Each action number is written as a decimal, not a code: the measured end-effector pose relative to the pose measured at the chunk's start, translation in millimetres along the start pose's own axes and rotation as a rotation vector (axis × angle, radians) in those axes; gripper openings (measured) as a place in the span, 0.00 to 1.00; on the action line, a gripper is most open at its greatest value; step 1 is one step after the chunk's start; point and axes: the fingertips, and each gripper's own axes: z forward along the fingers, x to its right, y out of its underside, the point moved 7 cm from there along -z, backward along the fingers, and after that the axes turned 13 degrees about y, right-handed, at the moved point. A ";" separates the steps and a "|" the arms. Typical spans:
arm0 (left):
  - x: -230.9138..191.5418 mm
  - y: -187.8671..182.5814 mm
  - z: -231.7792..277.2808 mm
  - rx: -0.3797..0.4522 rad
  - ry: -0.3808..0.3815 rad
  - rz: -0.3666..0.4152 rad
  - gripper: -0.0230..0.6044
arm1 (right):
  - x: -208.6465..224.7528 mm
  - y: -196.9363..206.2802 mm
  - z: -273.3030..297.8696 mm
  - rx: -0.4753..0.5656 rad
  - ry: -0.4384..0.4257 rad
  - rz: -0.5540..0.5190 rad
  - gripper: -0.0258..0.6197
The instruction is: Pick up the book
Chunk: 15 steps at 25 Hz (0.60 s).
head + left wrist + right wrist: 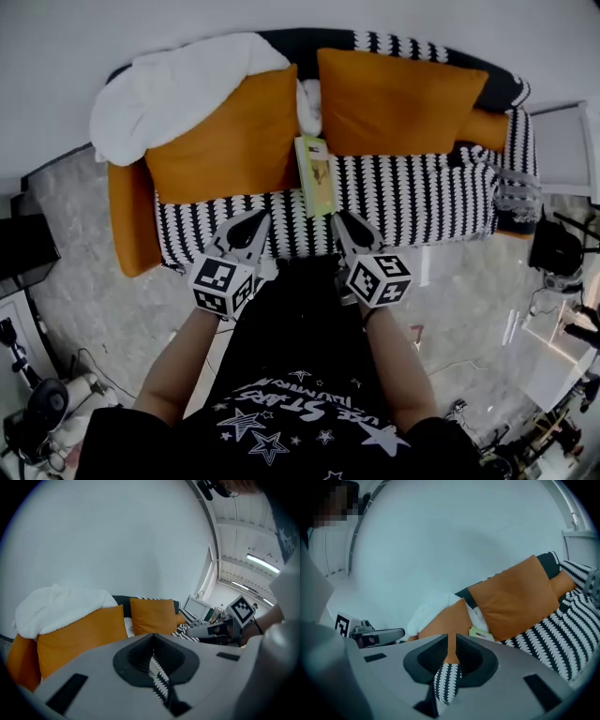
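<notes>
Book (316, 174), slim, flat and pale green, lies on the sofa's (412, 197) black-and-white patterned seat, in the gap between two plump orange cushions (225, 141), with a soft white blanket (178, 89) heaped behind. The head view shows its whole cover, the right gripper view only a corner, and the left gripper view just cushions and blanket. The left gripper (253, 220) and right gripper (339, 223) both have their fingers pressed together on nothing, the book lying apart beyond them, nearer the right.

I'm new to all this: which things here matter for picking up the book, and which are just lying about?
For the job: book; left gripper; right gripper.
Lying about: orange cushions; white blanket; patterned sofa.
</notes>
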 end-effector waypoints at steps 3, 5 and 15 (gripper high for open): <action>-12.4 4.3 3.8 -0.006 -0.006 0.012 0.04 | -5.2 9.7 14.7 -0.031 -0.009 -0.058 0.11; -18.0 6.1 6.1 0.007 -0.003 0.008 0.04 | -5.9 16.8 23.0 -0.050 -0.004 -0.077 0.12; -40.5 45.2 20.5 -0.050 -0.045 -0.052 0.04 | -0.8 58.3 64.9 -0.179 -0.002 -0.115 0.46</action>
